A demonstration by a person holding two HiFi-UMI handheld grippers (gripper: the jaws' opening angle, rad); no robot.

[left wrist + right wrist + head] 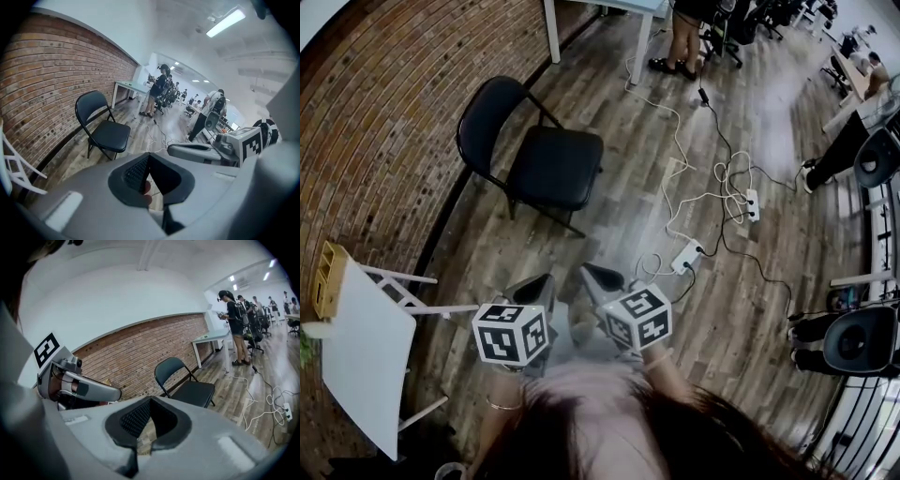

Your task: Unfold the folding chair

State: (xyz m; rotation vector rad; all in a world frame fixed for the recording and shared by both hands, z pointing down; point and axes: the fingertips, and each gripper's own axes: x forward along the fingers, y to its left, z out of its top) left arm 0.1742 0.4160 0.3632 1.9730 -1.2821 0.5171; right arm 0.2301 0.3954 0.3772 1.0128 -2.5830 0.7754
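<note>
Folding chair (pixel 546 159), black, stands unfolded on the wood floor (pixel 619 216), seat down, all legs on the floor. Its backrest is at the floor's edge along the brick wall (pixel 384 131). Nothing touches it.

Left gripper (pixel 541 281) and right gripper (pixel 592 274) are side by side above the floor, well short of the chair and pointing toward it. Both have jaws closed with nothing between them.

White cables and power strips (pixel 688 254) lie on the floor right of the chair. A white table (pixel 356 361) sits near the wall edge, left of the left gripper. People are standing at the far end.
</note>
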